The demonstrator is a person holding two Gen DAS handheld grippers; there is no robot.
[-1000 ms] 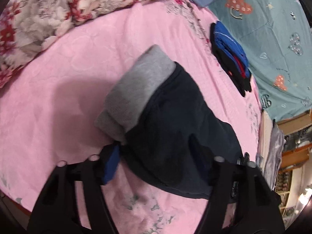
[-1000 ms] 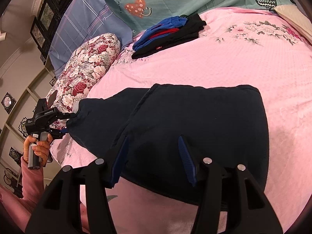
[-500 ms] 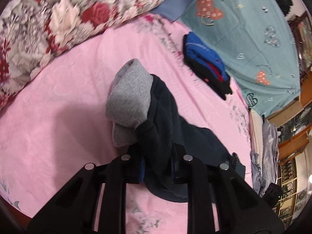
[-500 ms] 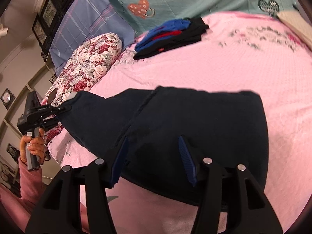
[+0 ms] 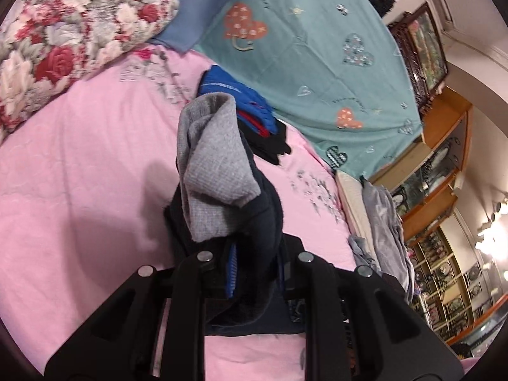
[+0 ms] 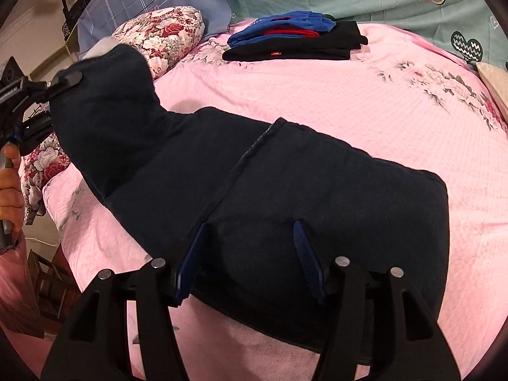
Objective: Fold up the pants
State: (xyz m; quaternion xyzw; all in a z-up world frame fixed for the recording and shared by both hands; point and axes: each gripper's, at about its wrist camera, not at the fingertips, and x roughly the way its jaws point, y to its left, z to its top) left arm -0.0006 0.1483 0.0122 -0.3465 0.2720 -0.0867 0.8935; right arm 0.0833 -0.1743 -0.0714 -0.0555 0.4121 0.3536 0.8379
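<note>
Dark navy pants [image 6: 285, 184] with a grey fleece lining [image 5: 212, 171] lie across the pink bedspread [image 6: 317, 95]. My left gripper [image 5: 254, 263] is shut on the leg end and holds it lifted off the bed, the grey lining flopping over the top. From the right wrist view that same left gripper [image 6: 63, 82] shows at the far left, raising the leg end [image 6: 104, 101], with a hand [image 6: 9, 187] on its handle. My right gripper [image 6: 250, 254] stands open over the flat waist part of the pants, its blue pads just above the cloth.
A stack of folded blue, red and black clothes [image 6: 295, 38] sits at the far side of the bed. A floral pillow [image 6: 162, 35] lies at the back left. A teal sheet [image 5: 301, 47] hangs behind. Grey garments [image 5: 384, 222] and wooden shelves [image 5: 444, 171] stand right of the bed.
My left gripper went from open to shut on the pant leg end and lifted it up off the bed. My right gripper stayed open over the waist part.
</note>
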